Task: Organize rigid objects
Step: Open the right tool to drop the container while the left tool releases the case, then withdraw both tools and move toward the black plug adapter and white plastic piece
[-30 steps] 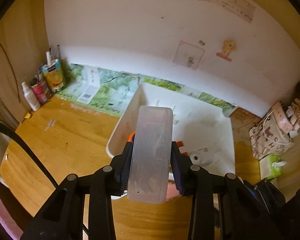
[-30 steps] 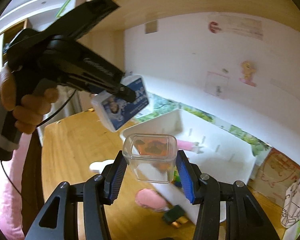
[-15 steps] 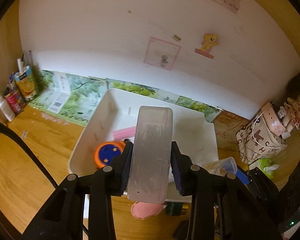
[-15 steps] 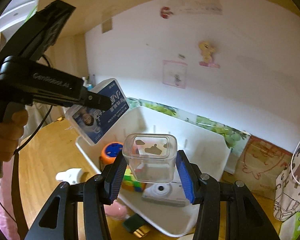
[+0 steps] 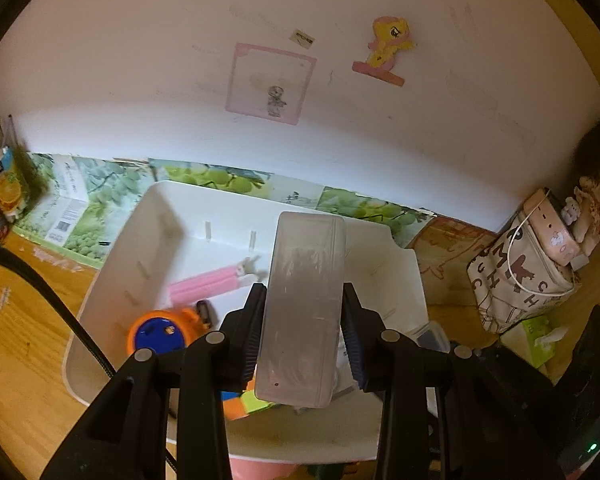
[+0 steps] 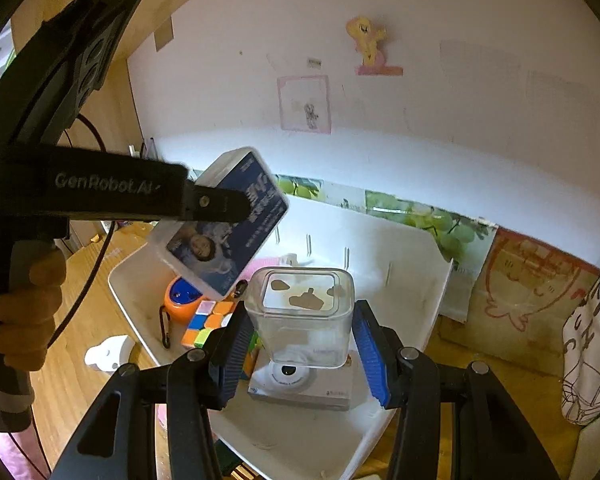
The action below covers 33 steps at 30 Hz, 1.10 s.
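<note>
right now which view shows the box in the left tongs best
The right wrist view: the flat box shows its blue printed face, clamped in the left tongs above the white bin. The left wrist view shows only its plain frosted side.

The flat box (image 5: 302, 312) hides much of the white bin's (image 5: 112, 280) floor. The puzzle cube (image 5: 242, 404) shows only a corner. The box's blue label (image 6: 236, 228) text is too blurred to read.

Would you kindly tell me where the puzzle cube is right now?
In the right wrist view, the puzzle cube lies inside the white bin, left of centre, beside the orange tape measure.
</note>
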### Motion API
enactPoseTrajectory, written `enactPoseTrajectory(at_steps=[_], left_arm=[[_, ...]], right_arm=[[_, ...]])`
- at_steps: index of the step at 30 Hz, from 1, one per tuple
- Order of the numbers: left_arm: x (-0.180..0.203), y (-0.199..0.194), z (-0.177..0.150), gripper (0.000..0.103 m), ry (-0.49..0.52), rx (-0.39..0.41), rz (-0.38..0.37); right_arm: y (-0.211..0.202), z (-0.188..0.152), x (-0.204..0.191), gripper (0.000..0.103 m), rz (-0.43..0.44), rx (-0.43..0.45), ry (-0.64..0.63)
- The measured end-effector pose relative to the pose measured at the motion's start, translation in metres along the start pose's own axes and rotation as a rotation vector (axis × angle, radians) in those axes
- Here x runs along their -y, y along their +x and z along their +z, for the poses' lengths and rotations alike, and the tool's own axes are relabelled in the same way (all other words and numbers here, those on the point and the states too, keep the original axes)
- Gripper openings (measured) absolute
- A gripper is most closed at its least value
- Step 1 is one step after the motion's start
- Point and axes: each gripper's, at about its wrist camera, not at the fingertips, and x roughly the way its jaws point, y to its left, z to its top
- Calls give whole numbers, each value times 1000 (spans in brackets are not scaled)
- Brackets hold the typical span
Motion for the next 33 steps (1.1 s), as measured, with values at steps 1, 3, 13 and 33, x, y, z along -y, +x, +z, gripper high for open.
enactPoseTrajectory(at_steps=[1,3,13,33], left_arm=[[1,3,0,39,-4,0,-7],[2,8,1,39,-11,-1,-19],[7,3,4,65,-4,33,-8],[-14,-82,-20,77,-54,152,100]], right_arm=[[2,-1,1,51,-2,-7,0],[3,-1,3,51,-4,-16,5],[-4,1,19,69,-3,-5,94],[-54,8,12,81,-13,17,128]])
